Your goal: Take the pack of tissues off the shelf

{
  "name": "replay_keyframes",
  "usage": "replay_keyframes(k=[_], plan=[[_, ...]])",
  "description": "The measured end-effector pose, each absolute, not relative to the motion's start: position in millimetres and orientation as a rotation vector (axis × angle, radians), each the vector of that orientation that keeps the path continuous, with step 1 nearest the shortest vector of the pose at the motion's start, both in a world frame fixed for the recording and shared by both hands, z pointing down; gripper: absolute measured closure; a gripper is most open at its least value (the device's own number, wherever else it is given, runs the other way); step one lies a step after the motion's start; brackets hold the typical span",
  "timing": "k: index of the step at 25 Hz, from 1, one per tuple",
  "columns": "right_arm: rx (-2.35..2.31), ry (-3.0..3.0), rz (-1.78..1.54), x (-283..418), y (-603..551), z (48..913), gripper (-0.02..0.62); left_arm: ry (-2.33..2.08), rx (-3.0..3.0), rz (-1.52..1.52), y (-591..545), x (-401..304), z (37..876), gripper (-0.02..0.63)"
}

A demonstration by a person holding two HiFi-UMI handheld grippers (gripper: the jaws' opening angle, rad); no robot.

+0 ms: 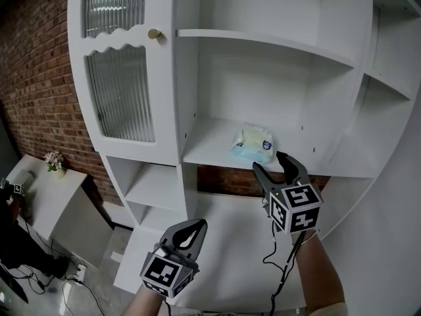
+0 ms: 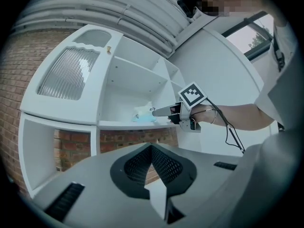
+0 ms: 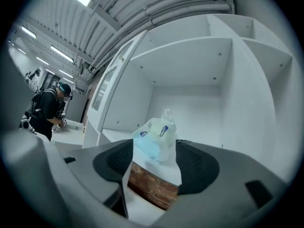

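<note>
Tissue pack point(image 1: 254, 145) lying on middle shelf point(image 1: 210, 151) of white cabinet point(image 1: 164, 176), near front edge, right of ribbed glass door point(image 1: 122, 96). Right gripper point(image 1: 270, 162) up at shelf level, jaws wide apart, tips at shelf front just short of pack. Pack lines up with gap between jaws, pads not touching it. Left gripper point(image 1: 196, 226) low, well below shelf, jaws together, nothing between them. Brick wall point(image 1: 33, 71) left of cabinet.

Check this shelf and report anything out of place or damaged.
Nothing stands out. The tissue pack lies intact on the shelf, with nothing spilled around it.
</note>
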State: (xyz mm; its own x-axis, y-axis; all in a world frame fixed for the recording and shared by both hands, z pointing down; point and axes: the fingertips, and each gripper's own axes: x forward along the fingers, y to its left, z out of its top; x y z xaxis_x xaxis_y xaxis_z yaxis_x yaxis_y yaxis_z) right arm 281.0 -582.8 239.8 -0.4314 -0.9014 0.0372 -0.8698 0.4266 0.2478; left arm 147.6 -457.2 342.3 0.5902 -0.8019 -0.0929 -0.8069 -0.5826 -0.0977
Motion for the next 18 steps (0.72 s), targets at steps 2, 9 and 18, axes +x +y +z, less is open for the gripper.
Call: replay_keyframes(k=[2, 9, 18], plan=[[1.586, -2.483, -0.28, 280, -592, 236, 0.33, 1.358, -2.685, 0.05, -456, 147, 341, 0.592], [1.59, -2.449, -0.172, 275, -612, 233, 0.391, 1.381, -2.67, 0.054, -457, 138, 347, 0.592], [1.65, -2.396, -0.254, 282, -611, 233, 0.569, 1.392, -2.694, 0.043, -459, 132, 356, 0.592]])
